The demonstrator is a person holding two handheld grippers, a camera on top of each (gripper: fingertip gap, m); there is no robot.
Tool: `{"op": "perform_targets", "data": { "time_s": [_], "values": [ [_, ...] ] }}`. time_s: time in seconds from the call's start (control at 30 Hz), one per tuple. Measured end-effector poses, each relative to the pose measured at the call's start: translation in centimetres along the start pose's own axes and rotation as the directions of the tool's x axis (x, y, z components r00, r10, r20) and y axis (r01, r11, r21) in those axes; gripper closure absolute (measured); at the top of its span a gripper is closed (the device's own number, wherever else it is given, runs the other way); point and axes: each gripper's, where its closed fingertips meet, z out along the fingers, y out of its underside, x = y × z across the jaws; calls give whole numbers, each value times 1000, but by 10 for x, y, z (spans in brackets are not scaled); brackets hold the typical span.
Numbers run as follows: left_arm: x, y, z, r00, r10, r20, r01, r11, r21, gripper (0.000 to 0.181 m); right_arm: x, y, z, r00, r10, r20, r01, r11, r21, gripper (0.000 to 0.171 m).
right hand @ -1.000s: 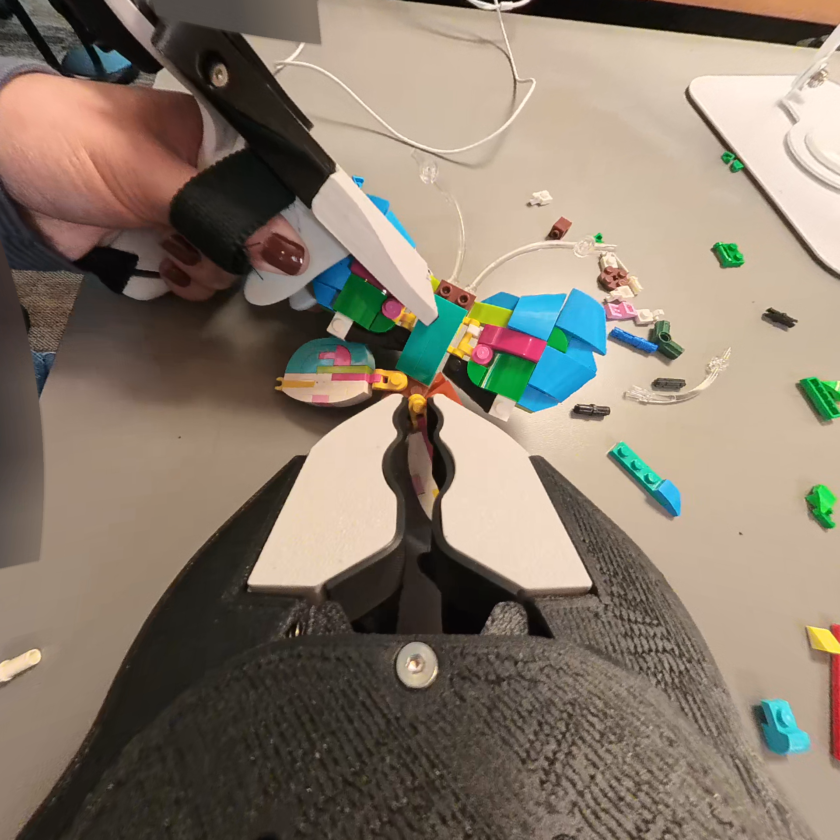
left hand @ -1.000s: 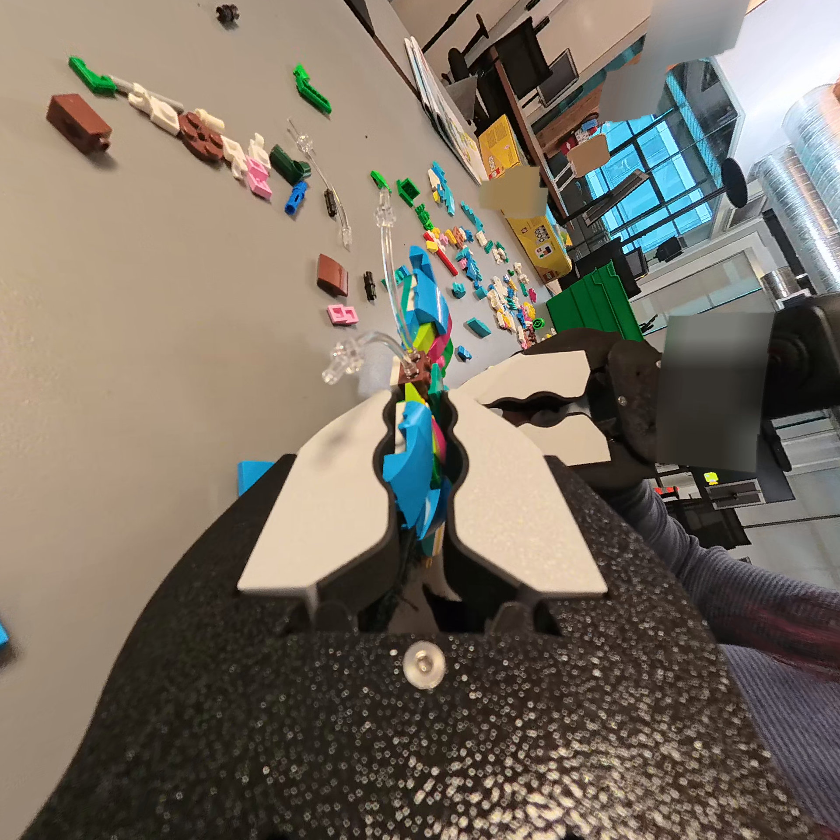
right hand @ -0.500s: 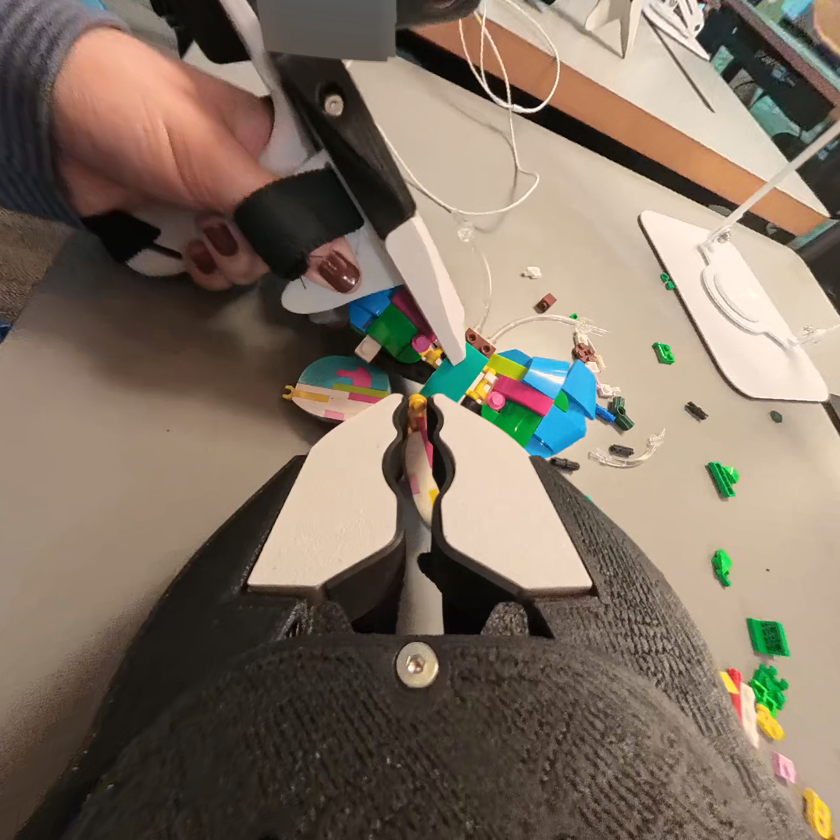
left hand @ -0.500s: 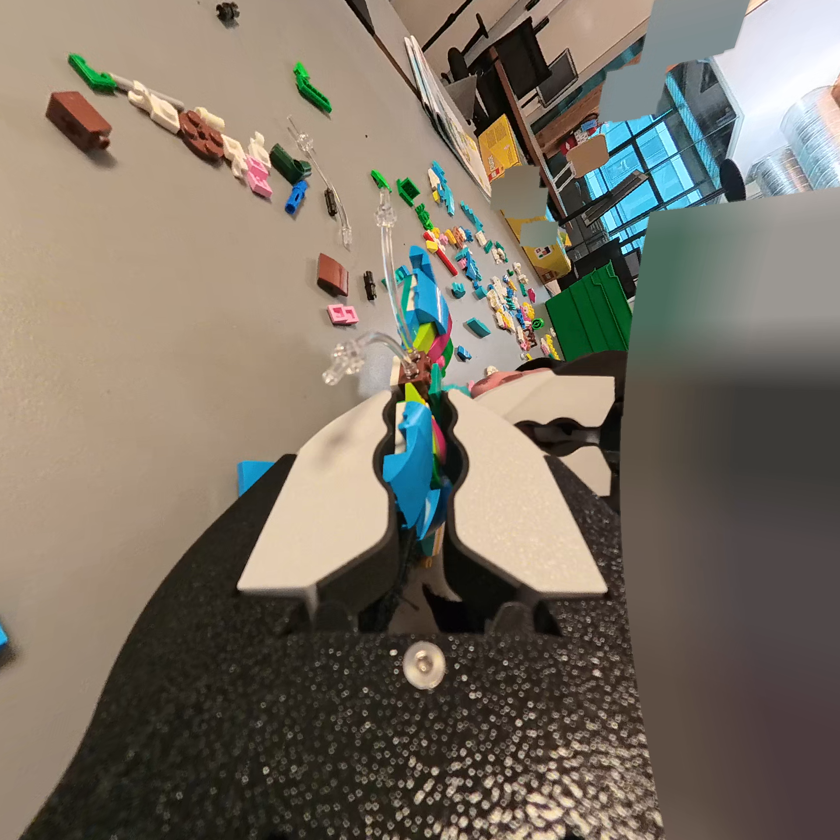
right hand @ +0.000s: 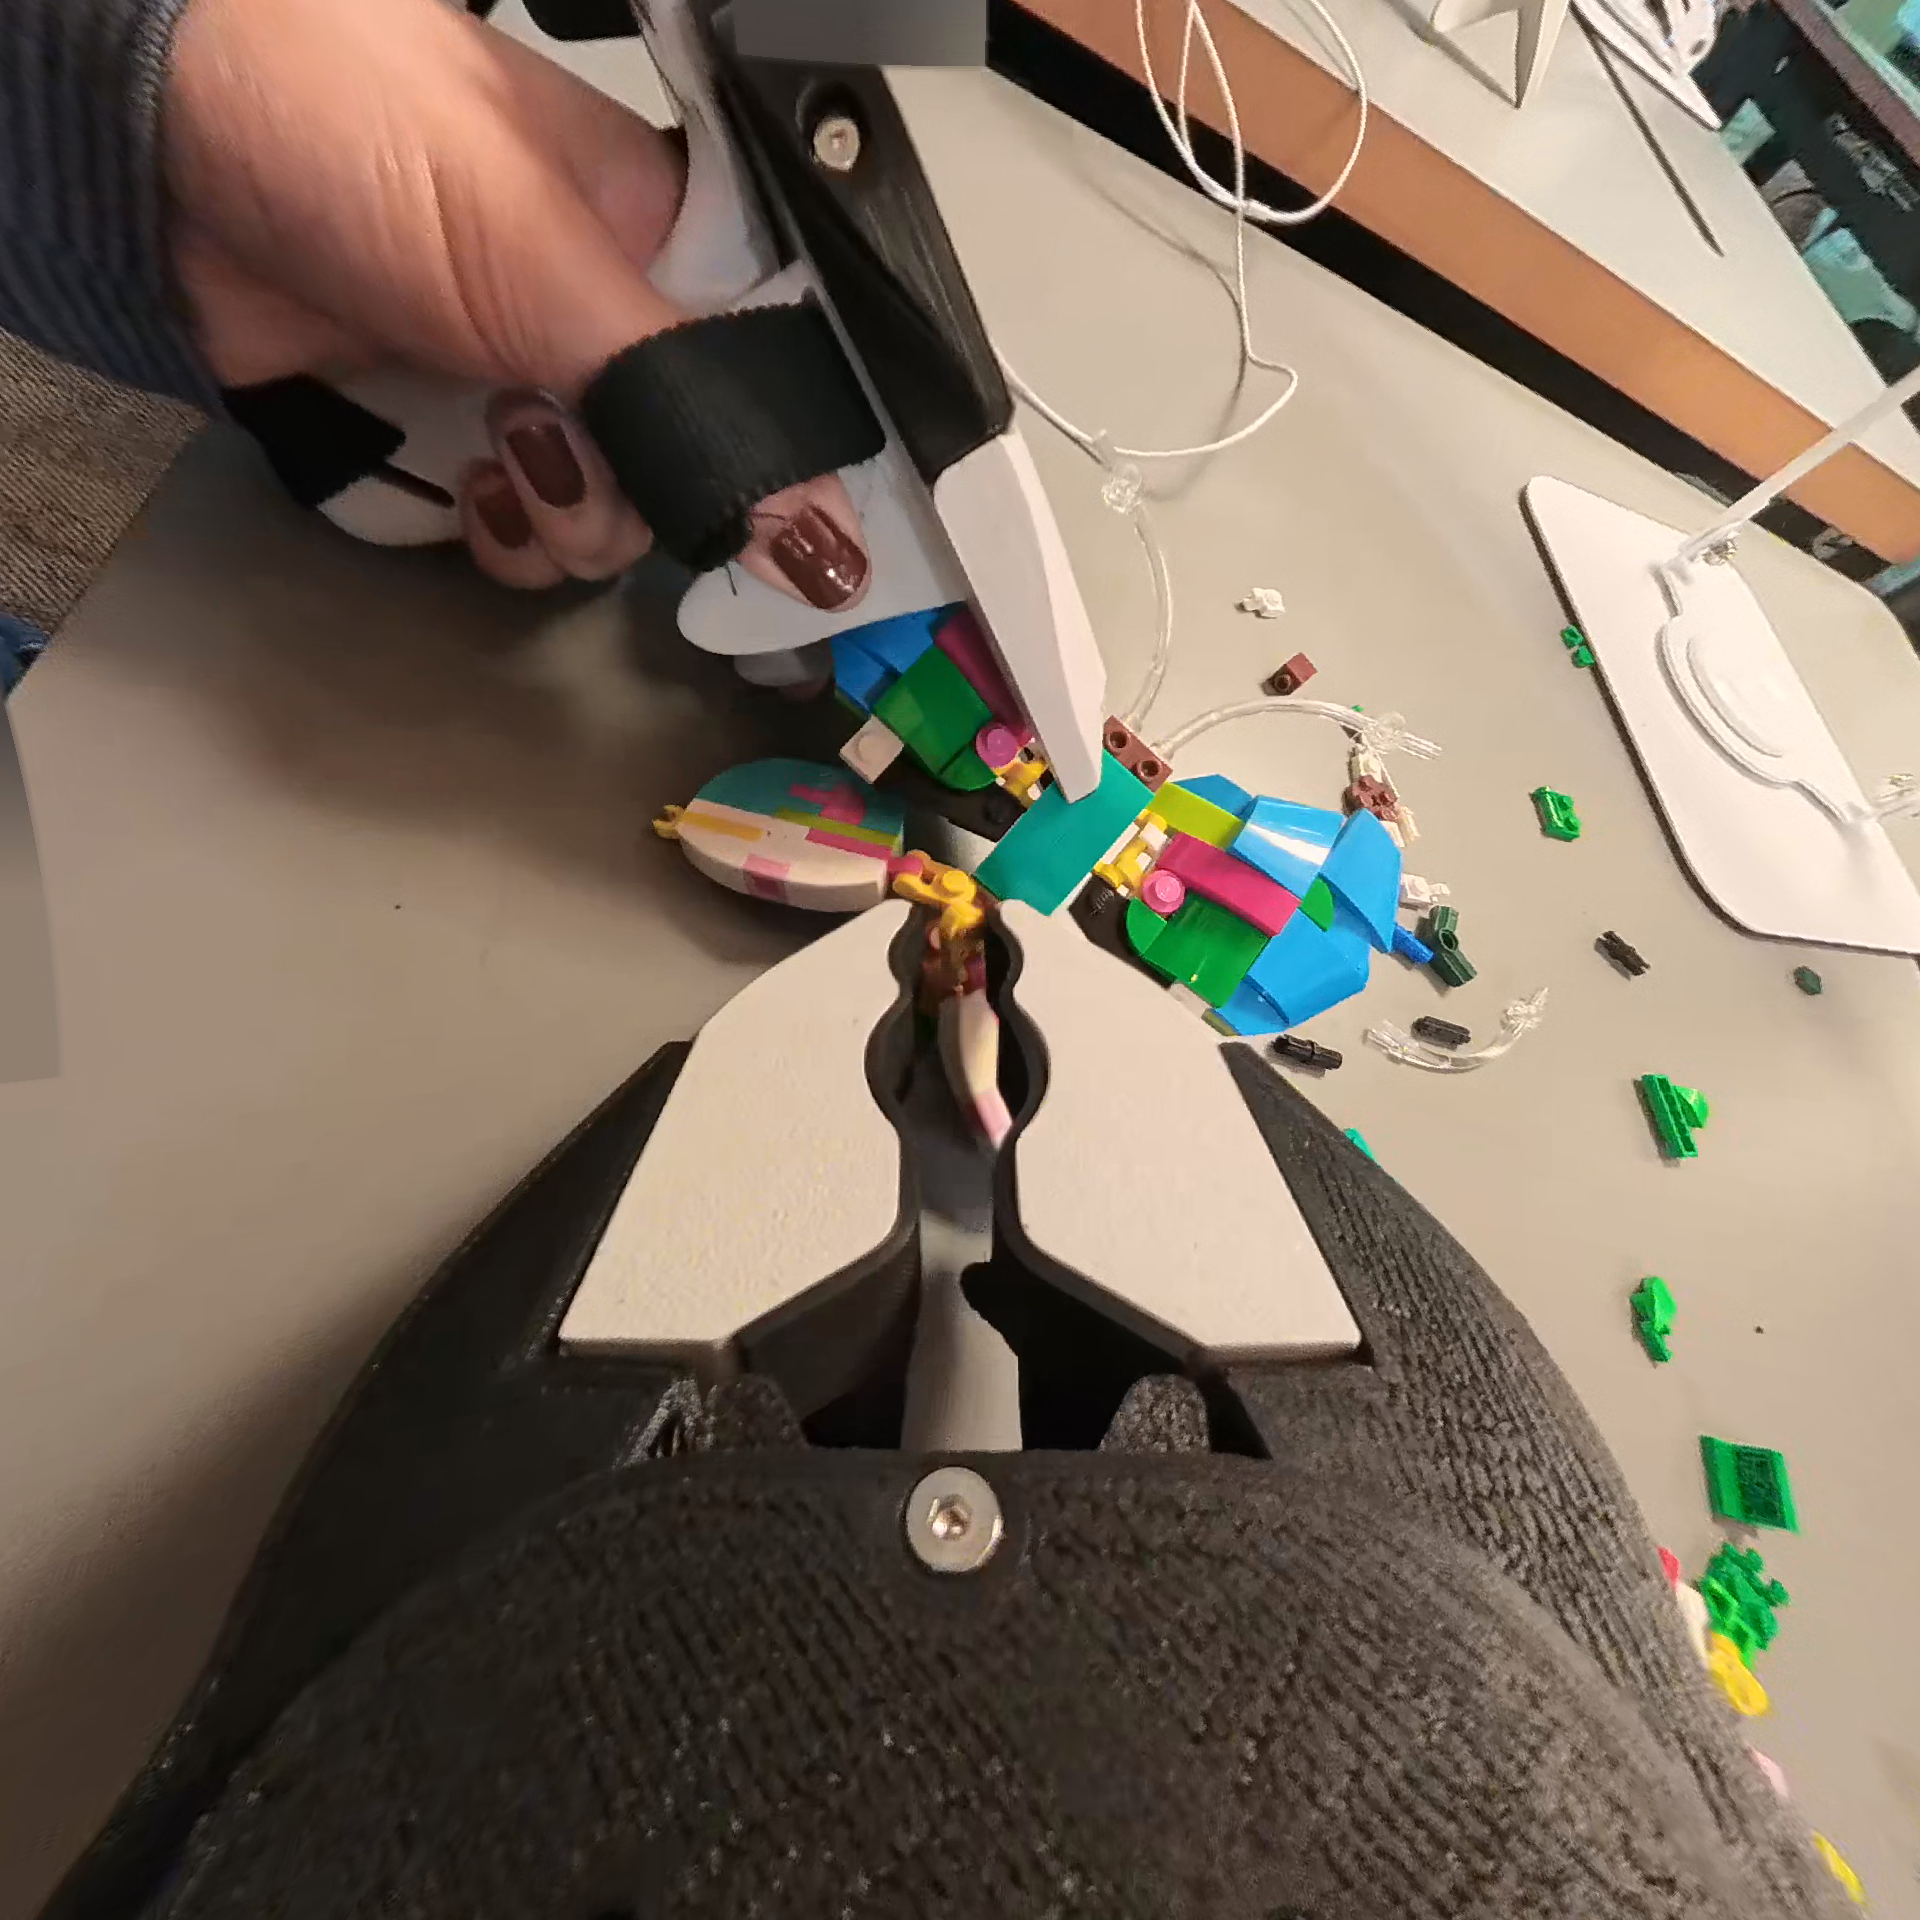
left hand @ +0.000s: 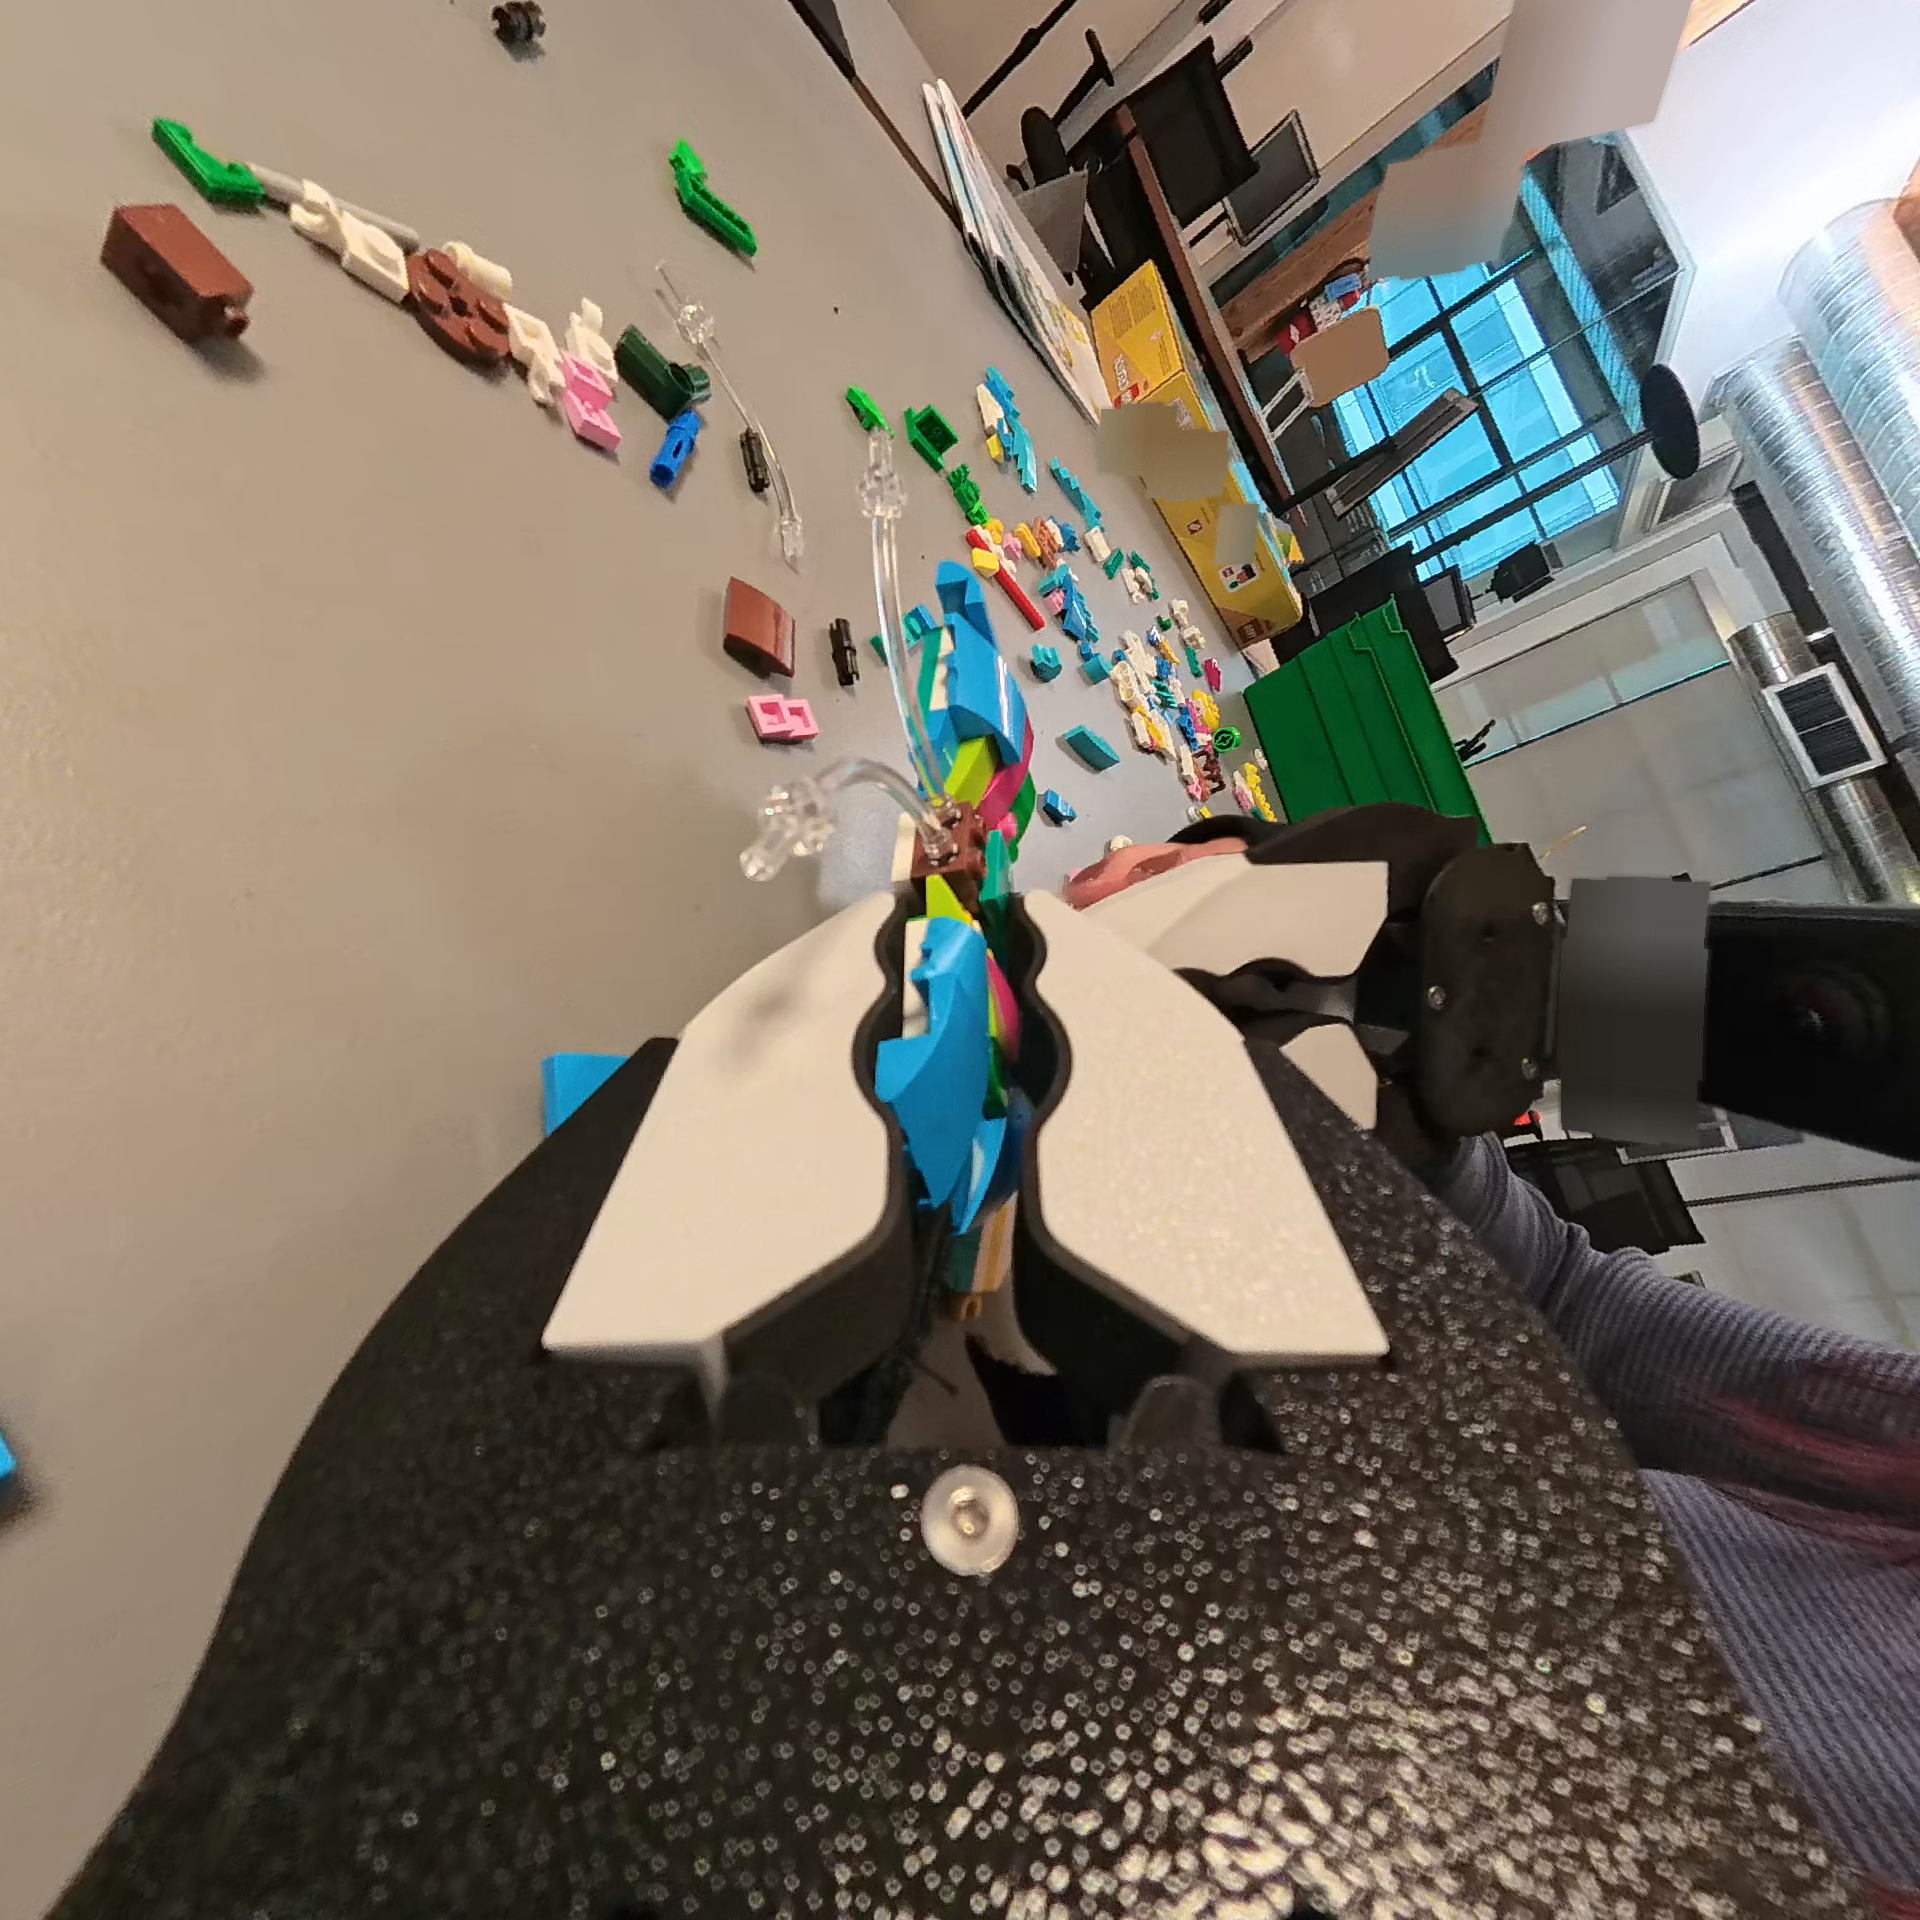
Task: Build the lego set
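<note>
A colourful lego butterfly model [right hand: 1236,894] with blue, green and pink wings and a teal middle lies on the grey table [right hand: 312,1039]. My left gripper [left hand: 961,914] is shut on one blue wing [left hand: 940,1060]; it also shows from the side in the right wrist view [right hand: 1049,727]. My right gripper [right hand: 951,920] is shut on a white and pink oval wing piece [right hand: 971,1049], edge-on between the fingers, its yellow clip [right hand: 935,894] against the model's lower edge. A second oval wing [right hand: 795,847] lies flat to the left. Clear antennae [left hand: 821,810] stick out of the model.
Loose lego pieces lie scattered to the right [right hand: 1673,1112] and along the table [left hand: 457,307]. A white stand base [right hand: 1714,748] and a white cable [right hand: 1247,343] lie behind the model. Yellow boxes [left hand: 1153,353] and a green bin [left hand: 1351,727] stand at the far edge. My two grippers' fingertips are within a few centimetres of each other.
My right gripper has tilted and lifted with the oval wing piece, staying against the model's lower edge. The left gripper keeps its hold on the blue wing.
</note>
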Motion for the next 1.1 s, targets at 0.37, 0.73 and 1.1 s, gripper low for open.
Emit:
{"op": "perform_targets", "data": {
  "time_s": [0.37,0.73,1.1],
  "values": [
    [1,0,0,1000,1,-4,-1,1000,-5,164,5,6,-13,992,-5,123,2,1000,19,161],
    [1,1,0,1000,0,-5,0,1000,-5,164,0,8,-9,940,40,339,-37,999,-16,167],
    [0,1,0,1000,0,-3,0,1000,-5,164,9,11,-1,987,-40,157,66,983,-168,168]
  ]
}}
